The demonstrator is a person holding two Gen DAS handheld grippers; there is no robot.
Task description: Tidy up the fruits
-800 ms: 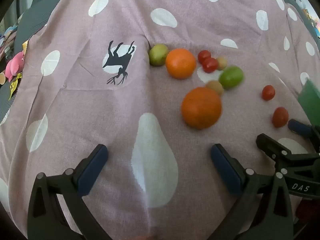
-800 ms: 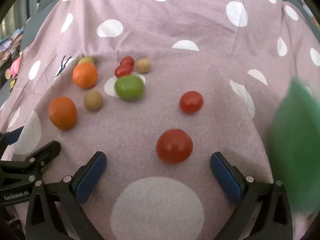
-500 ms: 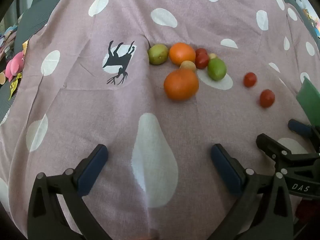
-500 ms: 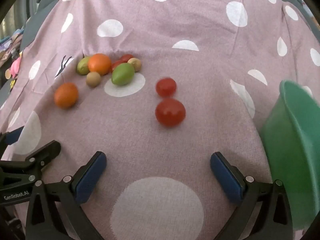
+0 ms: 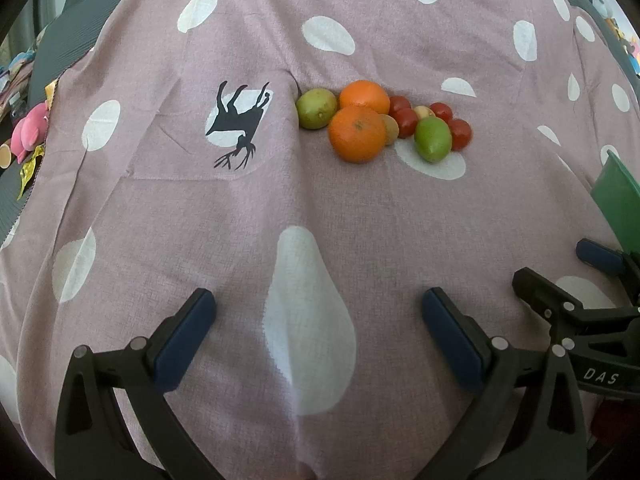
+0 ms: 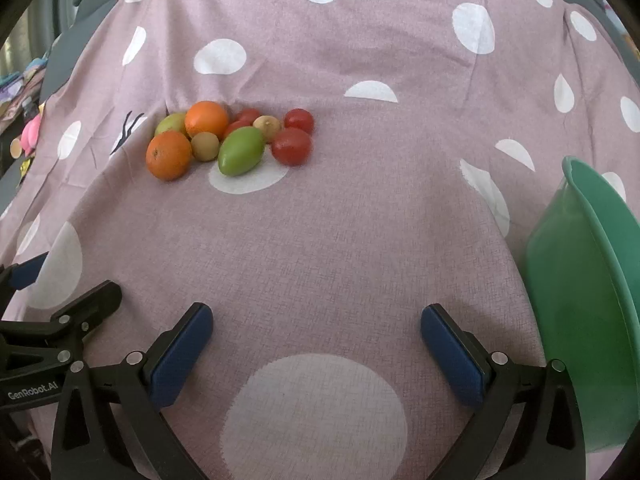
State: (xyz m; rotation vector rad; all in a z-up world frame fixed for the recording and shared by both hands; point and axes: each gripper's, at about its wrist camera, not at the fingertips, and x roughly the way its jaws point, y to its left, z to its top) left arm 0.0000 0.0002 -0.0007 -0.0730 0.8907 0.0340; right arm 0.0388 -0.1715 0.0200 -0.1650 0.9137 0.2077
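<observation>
- A mauve woven cloth (image 5: 320, 208) with large white polka dots covers the whole surface; it shows a coarse linen-like weave and soft creases. One white dot carries a black stag silhouette (image 5: 238, 126) printed upside down.
- The fruits lie in one tight cluster on the far middle of the cloth, well apart from both grippers.
- In the cluster: a near orange (image 6: 168, 155) with dimpled skin, a far orange (image 6: 207, 119) behind it, a rounded green fruit (image 5: 316, 109) at the far left, an oval glossy green fruit (image 6: 241, 151) near the middle, two small tan round fruits (image 6: 205, 146), and several smooth red cherry tomatoes (image 6: 292, 146) on the right side.
- Many of the fruits touch one another.
- A green plastic bowl (image 6: 588, 280) with a smooth flared rim stands at the right edge, tilted in the fisheye view.
- The left gripper (image 5: 318, 322) hovers near the viewer over the cloth, its blue-padded black jaws spread wide with nothing between them.
- The right gripper (image 6: 316, 334) sits just beside it, jaws likewise wide apart and holding nothing, with the bowl just to its right.
</observation>
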